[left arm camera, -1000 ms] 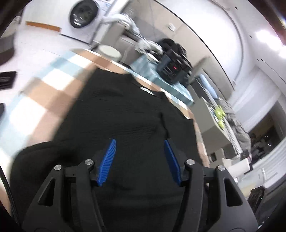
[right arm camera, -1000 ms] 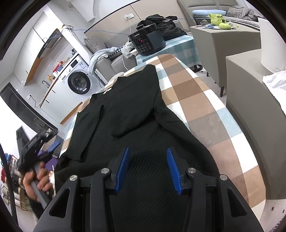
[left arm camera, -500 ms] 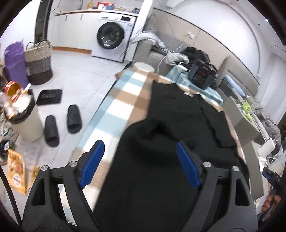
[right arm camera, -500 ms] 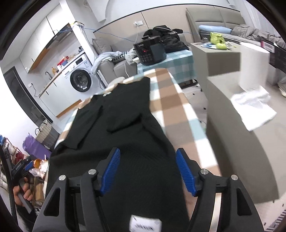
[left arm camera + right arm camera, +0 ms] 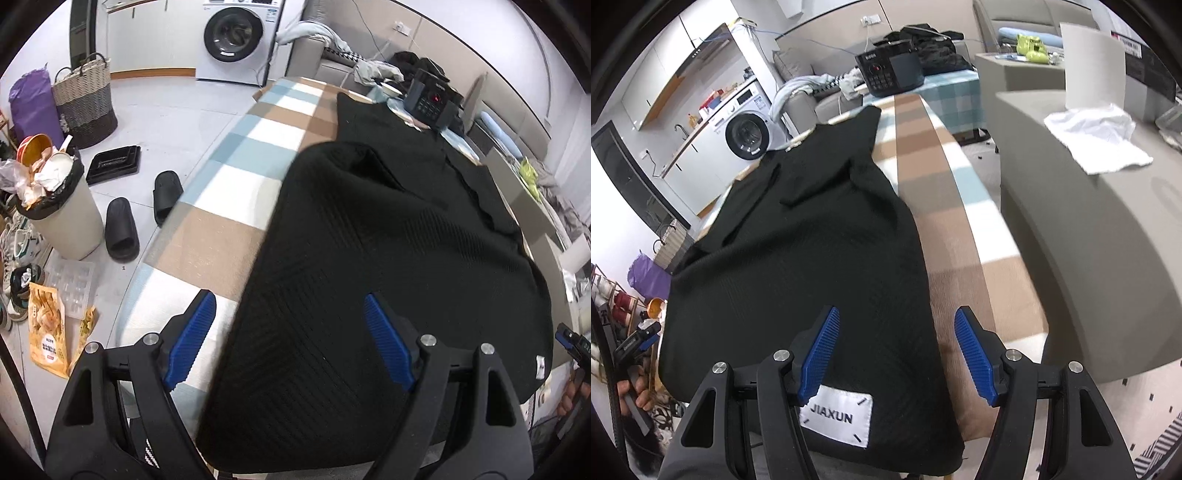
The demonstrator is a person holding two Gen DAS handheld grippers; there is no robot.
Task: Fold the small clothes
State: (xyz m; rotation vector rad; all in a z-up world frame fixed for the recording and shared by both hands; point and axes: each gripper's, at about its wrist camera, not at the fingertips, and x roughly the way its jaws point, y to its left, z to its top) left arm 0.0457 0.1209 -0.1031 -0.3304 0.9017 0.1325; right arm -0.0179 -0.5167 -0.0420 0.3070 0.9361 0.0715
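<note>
A black top [image 5: 388, 240] lies lengthwise on the checked table [image 5: 236, 177], its sleeves already turned in over the body and its near hem, with a white label [image 5: 836, 421], hanging slightly over the table's near end. The left gripper [image 5: 286, 339] hovers over the hem's left corner, the right gripper [image 5: 894, 354] over its right corner; both have just been opening and now stand released, blue pads clear of the cloth, nothing grasped.

The likeliest trouble from here is a poor pinch: the hem droops past the table edge, so a gripper closing too shallow could take only one layer, or drag the whole top toward the person and undo the tucked sleeves. Uneven lifting by the two hands would skew the fold.

There is bare table on both sides of the top, wider on the left, and clear table beyond the collar before the black appliance [image 5: 890, 70] on the next table. A grey counter [image 5: 1089, 240] stands close on the right; the floor to the left holds slippers [image 5: 122, 229] and a full bin [image 5: 59, 206].
</note>
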